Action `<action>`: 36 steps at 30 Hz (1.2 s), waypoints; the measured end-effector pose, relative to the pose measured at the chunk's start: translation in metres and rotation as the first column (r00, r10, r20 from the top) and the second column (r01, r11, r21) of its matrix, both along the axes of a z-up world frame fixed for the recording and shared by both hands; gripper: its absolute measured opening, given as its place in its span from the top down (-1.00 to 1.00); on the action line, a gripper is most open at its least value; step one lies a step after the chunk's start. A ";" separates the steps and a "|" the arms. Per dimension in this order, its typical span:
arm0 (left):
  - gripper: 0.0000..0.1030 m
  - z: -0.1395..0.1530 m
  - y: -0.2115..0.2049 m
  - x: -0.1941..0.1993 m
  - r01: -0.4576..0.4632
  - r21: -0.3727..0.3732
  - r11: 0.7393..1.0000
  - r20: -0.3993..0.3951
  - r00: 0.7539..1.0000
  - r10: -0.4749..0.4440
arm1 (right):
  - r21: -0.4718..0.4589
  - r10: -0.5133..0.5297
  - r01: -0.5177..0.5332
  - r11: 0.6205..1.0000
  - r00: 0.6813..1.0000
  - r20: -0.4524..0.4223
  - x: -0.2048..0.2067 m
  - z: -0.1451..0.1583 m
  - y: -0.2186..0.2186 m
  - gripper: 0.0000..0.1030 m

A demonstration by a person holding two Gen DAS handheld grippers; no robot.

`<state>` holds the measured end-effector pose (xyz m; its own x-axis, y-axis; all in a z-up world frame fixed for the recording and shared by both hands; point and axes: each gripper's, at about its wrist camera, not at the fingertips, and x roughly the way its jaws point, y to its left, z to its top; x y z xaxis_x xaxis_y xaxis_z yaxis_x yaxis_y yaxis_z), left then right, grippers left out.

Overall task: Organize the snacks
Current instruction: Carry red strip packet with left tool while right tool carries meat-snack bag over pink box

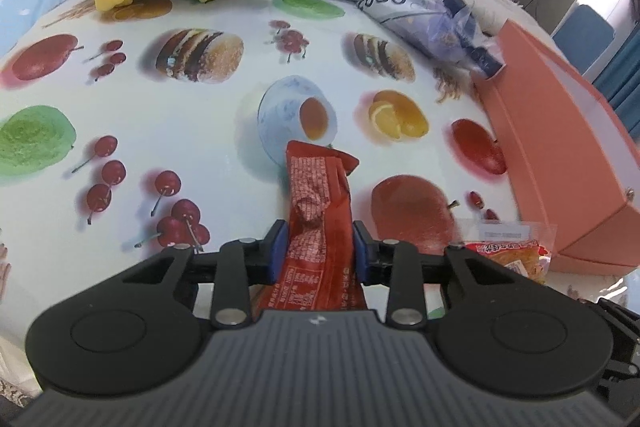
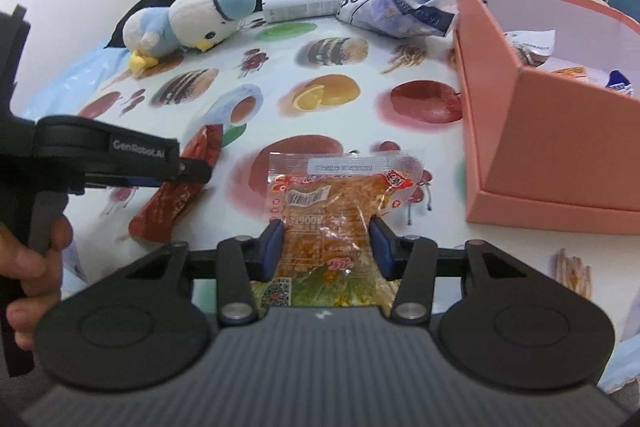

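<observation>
Left tool pinches red sachet, right tool clamps orange snack pack near its tail; slick film could slip before the pink box at 2 o'clock.

Both grippers, the left gripper and right gripper, are matte black with ribbed grey housings, round side discs, silver rivets and blue pads. White "GenRobot.AI" lettering marks the left one.
</observation>
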<state>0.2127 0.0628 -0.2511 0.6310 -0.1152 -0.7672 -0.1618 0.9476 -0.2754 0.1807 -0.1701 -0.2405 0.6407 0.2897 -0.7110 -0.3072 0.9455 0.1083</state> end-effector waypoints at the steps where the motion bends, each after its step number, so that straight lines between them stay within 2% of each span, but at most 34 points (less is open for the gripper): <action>1: 0.25 0.004 0.000 -0.001 0.000 -0.003 1.000 0.005 1.000 0.000 | 0.000 -0.005 0.005 1.000 1.000 0.003 0.000 0.002 -0.001 0.06; 9: 0.25 0.047 -0.008 -0.012 0.017 -0.001 1.000 0.038 0.999 -0.017 | 0.044 -0.017 0.015 0.999 0.999 0.043 -0.001 0.036 -0.011 0.06; 15: 0.25 0.090 -0.027 -0.021 0.059 0.014 0.998 0.106 0.993 -0.060 | 0.079 -0.036 0.028 0.996 0.994 0.103 -0.005 0.072 -0.019 0.06; 19: 0.25 0.122 -0.046 -0.026 0.107 0.033 0.994 0.170 0.979 -0.111 | 0.081 -0.048 0.036 0.996 0.987 0.152 -0.008 0.095 -0.029 0.05; 27: 0.25 0.165 -0.090 -0.025 0.194 0.028 0.981 0.250 0.949 -0.194 | 0.080 -0.113 0.097 0.992 0.966 0.232 -0.010 0.126 -0.061 0.05; 30: 0.25 0.173 -0.111 -0.024 0.240 0.020 0.970 0.266 0.934 -0.237 | 0.053 -0.139 0.130 0.990 0.951 0.275 -0.014 0.133 -0.076 0.05; 36: 0.25 0.179 -0.153 -0.009 0.313 0.007 0.950 0.272 0.913 -0.303 | 0.045 -0.213 0.209 0.977 0.936 0.281 -0.015 0.138 -0.112 0.05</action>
<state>0.2037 -0.0907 -0.0721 0.7402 -0.3609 -0.5672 0.2202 0.9273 -0.3027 0.1656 -0.2821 -0.1025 0.8620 0.1344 -0.4887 -0.1204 0.9909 0.0601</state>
